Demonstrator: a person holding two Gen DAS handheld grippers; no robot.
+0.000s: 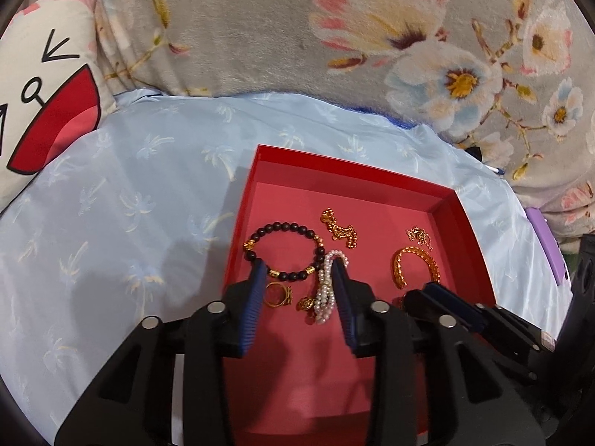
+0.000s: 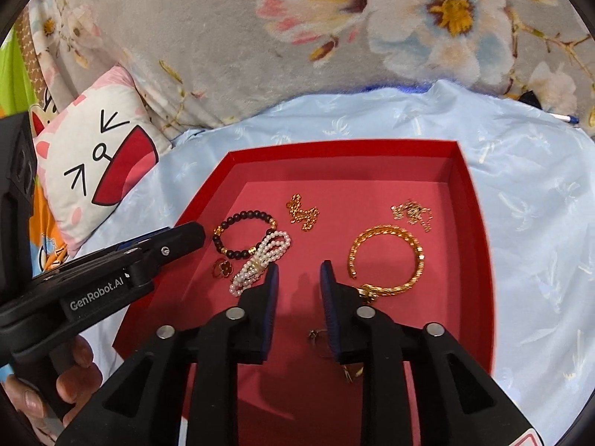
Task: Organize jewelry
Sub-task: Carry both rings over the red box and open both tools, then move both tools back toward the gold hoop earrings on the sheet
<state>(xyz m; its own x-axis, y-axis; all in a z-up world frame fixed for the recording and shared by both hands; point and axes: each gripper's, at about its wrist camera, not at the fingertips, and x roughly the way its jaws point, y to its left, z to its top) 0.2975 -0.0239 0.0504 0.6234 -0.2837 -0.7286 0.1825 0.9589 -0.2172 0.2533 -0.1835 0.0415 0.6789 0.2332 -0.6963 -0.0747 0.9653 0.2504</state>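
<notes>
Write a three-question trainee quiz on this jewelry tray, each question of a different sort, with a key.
1. True or false: the pearl bracelet lies outside the red tray.
2. Which piece lies nearest the right claw? A. dark bead bracelet B. gold bangle C. floral blanket
3. Fill in: the left claw is ____ (open/shut).

Key: 1 false; 2 B; 3 open.

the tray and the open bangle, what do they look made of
Tray: looks like matte red cardboard, with thin folded walls and a flat dull floor. Bangle: shiny gold-coloured metal with a ribbed, braided-looking surface; real gold or plating cannot be told.
</notes>
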